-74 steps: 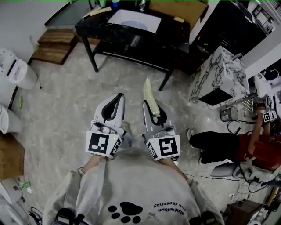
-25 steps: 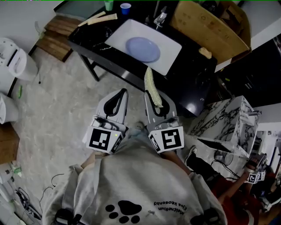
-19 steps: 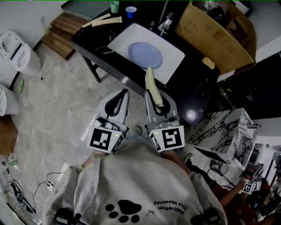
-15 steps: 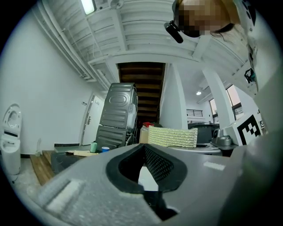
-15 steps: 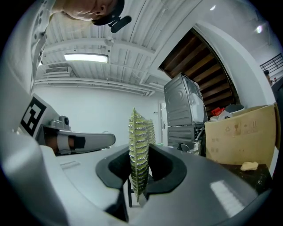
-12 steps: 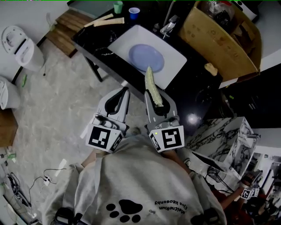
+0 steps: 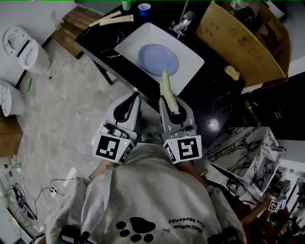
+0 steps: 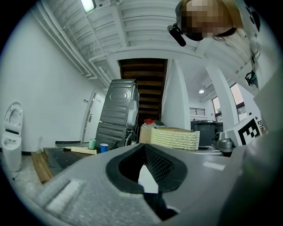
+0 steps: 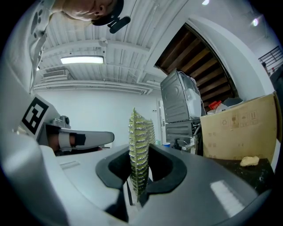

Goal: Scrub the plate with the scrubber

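Scrubber (image 7: 166,90) pinched edge-on in right gripper (image 7: 172,112), mid-frame; probably light, soft, bendy. Left gripper (image 7: 127,108) pressed together, empty. Plate (image 7: 158,59), upper centre, likely slippery: hold by rim.

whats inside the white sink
One pale blue plate lies flat in the sink. The scrubber held by the right gripper crosses its near rim in the head view, covering a small strip there.

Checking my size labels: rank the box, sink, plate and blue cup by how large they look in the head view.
1. Box and sink: they look about alike, so I won't rank one over the other.
2. Plate, lying in the sink.
3. Blue cup, clearly the smallest.
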Action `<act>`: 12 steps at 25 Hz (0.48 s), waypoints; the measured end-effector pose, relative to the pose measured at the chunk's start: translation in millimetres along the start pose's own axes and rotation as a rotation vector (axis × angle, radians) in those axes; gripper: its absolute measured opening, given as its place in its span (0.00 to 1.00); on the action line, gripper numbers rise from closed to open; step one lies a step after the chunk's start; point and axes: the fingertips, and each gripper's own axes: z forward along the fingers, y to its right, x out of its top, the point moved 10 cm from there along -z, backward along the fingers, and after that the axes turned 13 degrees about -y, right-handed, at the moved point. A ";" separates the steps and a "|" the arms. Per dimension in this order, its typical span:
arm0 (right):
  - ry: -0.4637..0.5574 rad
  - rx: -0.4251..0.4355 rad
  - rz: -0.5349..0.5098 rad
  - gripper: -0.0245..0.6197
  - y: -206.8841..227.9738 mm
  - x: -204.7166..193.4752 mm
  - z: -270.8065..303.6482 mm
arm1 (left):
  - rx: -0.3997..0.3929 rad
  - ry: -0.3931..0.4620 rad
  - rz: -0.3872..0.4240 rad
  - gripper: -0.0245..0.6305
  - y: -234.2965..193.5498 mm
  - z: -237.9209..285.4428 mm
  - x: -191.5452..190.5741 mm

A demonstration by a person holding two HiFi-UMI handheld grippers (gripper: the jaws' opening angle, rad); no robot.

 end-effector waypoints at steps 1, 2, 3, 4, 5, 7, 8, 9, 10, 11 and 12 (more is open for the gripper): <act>-0.001 -0.006 0.000 0.15 1.0 -0.6 0.2 | -0.007 -0.005 0.001 0.04 -0.8 3.0 -0.4; -0.001 -0.014 -0.001 0.15 2.5 -1.1 0.6 | -0.016 -0.009 0.001 0.04 -1.8 6.8 -0.5; -0.001 -0.025 0.000 0.15 4.8 -1.4 1.1 | -0.027 -0.011 0.003 0.04 -3.0 11.2 -0.2; 0.002 -0.038 0.000 0.15 7.6 -1.7 1.8 | -0.037 -0.009 0.006 0.04 -4.4 16.2 0.5; 0.006 -0.053 0.000 0.15 10.8 -1.8 3.0 | -0.048 -0.006 0.011 0.04 -6.0 21.9 1.3; 0.015 -0.082 -0.001 0.15 18.1 -1.5 7.5 | -0.069 -0.001 0.025 0.04 -10.3 35.4 3.6; 0.017 -0.097 -0.001 0.15 22.2 -0.9 11.1 | -0.081 -0.003 0.030 0.04 -13.1 43.1 5.1; 0.017 -0.110 0.000 0.15 26.2 -0.1 15.4 | -0.092 -0.006 0.033 0.04 -16.4 50.8 7.1; 0.015 -0.121 0.002 0.15 30.0 1.0 20.1 | -0.103 -0.008 0.034 0.04 -20.2 58.2 9.3; 0.012 -0.131 0.004 0.15 33.8 2.4 25.7 | -0.111 -0.010 0.035 0.04 -24.7 65.6 11.9; 0.008 -0.141 0.006 0.15 37.8 3.9 32.7 | -0.118 -0.013 0.040 0.04 -30.1 73.7 14.5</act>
